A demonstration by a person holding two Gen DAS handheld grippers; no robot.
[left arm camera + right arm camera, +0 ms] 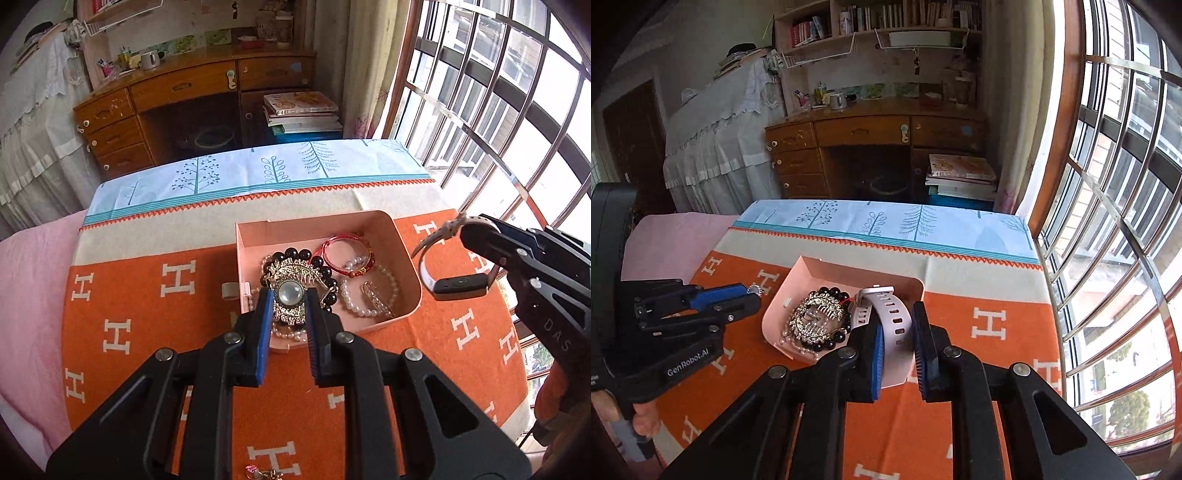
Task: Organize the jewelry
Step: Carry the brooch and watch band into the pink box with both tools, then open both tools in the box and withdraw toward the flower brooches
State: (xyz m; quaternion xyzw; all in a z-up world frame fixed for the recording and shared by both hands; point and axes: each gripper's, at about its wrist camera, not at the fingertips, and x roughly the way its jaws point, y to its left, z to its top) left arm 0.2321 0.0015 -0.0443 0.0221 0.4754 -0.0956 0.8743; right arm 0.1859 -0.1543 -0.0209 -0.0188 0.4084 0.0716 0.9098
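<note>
One pink tray (400,236) sits on the orange cloth (147,314) with white H letters that covers the surface. In the tray I count one black bead bracelet (295,254), one red cord bracelet (347,245), one pearl bracelet (369,291) and one gold clip (375,295) lying inside the pearl loop; a further pearl strand (286,333) peeks out under the left tool.

The left tool (288,295) has its two blue-padded fingers pressed onto one gold filigree brooch (290,291) with a pale round stone, held over the near left part of the tray, above the black beads.

The right tool (897,328) pinches the strap of one pale pink watch (890,314), which hangs in the air just beside the tray's right wall, its dark face (460,284) turned sideways.

One small trinket (264,472) lies on the cloth at the near edge; I cannot make out what it is.
</note>
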